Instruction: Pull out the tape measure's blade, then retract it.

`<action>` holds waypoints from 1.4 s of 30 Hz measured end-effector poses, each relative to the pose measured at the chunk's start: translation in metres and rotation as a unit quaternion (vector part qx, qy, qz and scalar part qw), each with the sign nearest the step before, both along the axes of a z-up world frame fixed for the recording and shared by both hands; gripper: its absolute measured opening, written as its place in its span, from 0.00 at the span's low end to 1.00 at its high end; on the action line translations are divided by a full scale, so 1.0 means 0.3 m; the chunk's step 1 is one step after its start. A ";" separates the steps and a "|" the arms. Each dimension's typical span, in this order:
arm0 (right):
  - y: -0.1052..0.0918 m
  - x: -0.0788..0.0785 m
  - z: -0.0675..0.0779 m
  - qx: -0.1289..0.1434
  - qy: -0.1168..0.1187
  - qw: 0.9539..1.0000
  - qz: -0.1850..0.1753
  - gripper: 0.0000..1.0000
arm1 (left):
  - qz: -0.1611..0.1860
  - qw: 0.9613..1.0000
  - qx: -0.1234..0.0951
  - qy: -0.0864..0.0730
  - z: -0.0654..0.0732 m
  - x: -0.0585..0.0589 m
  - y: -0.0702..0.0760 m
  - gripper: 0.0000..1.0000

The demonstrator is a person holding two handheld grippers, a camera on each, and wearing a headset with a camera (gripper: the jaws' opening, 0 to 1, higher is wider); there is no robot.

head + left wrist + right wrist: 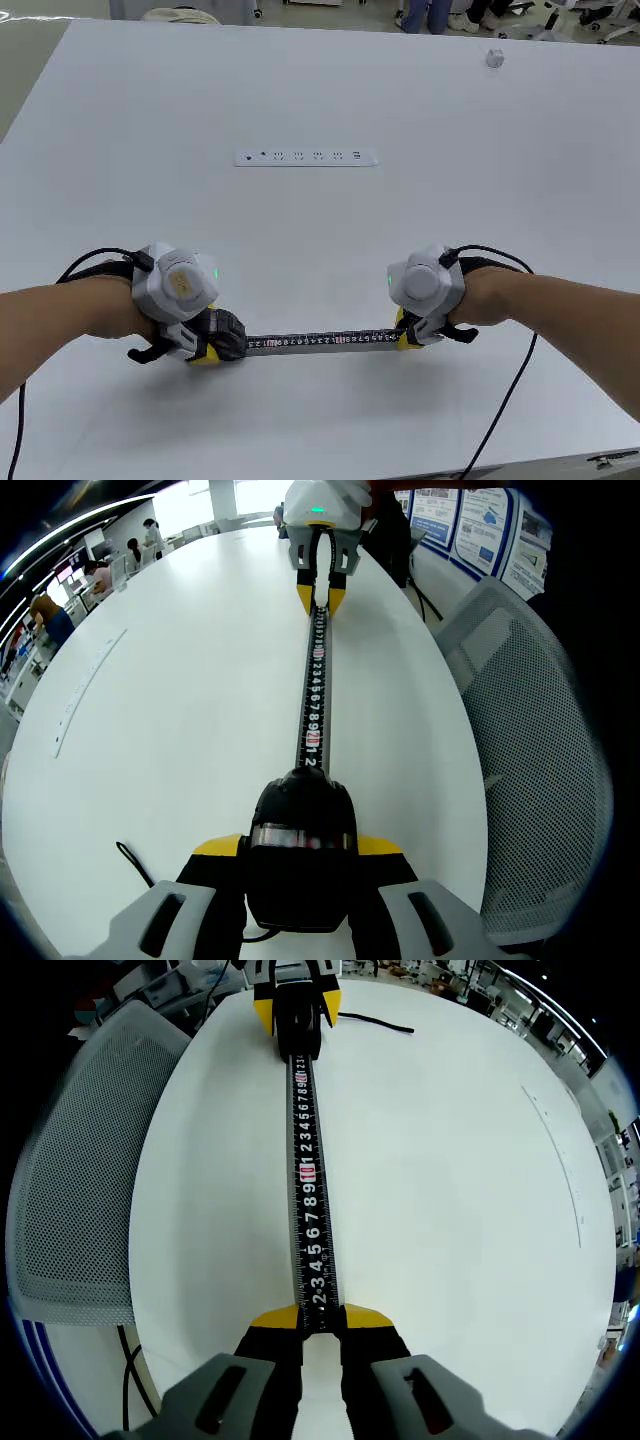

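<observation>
Tape measure (pixel 300 850): its black case (pixel 225 335) sits between my left gripper's (pixel 205 345) jaws, which are pressed onto its two sides, so that hand has it held. My right gripper (pixel 320 1318) has its jaws pinched together on the free end of the blade (pixel 308 1180), with the low numbers at the yellow tips. Between the two the blade runs out straight and flat, left to right along the near edge of the table (pixel 300 80). It is low over the top, and I cannot tell whether it touches. The case is at the left end and the tip at the right, with the grippers facing each other along that line. I judge the pull-out done and the retract next. The case lies straight left of my right fingers, on the blade's own long axis. So the right hand should travel left along it without sideways drift. A power strip (pixel 306 157) lies farther back, well apart.
</observation>
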State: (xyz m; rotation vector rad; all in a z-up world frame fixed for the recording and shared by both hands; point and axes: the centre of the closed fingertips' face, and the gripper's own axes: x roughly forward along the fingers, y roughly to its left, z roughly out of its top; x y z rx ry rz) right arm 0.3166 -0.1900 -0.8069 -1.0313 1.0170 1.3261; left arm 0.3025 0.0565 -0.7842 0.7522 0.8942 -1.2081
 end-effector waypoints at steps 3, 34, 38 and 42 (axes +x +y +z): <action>-0.010 -0.002 0.001 -0.001 0.000 1.000 -0.001 0.13 | 0.000 1.000 0.000 0.000 0.000 0.000 0.001 0.36; -0.069 0.006 -0.003 -0.012 -0.003 1.000 -0.003 0.13 | 0.000 1.000 -0.002 0.001 0.002 -0.001 -0.002 0.36; -0.072 0.005 -0.001 -0.011 -0.005 1.000 -0.005 0.13 | -0.001 1.000 -0.002 0.001 0.002 -0.001 -0.003 0.37; -0.072 0.005 -0.001 -0.013 -0.005 1.000 -0.005 0.13 | -0.001 1.000 -0.002 0.001 0.000 -0.001 -0.003 0.37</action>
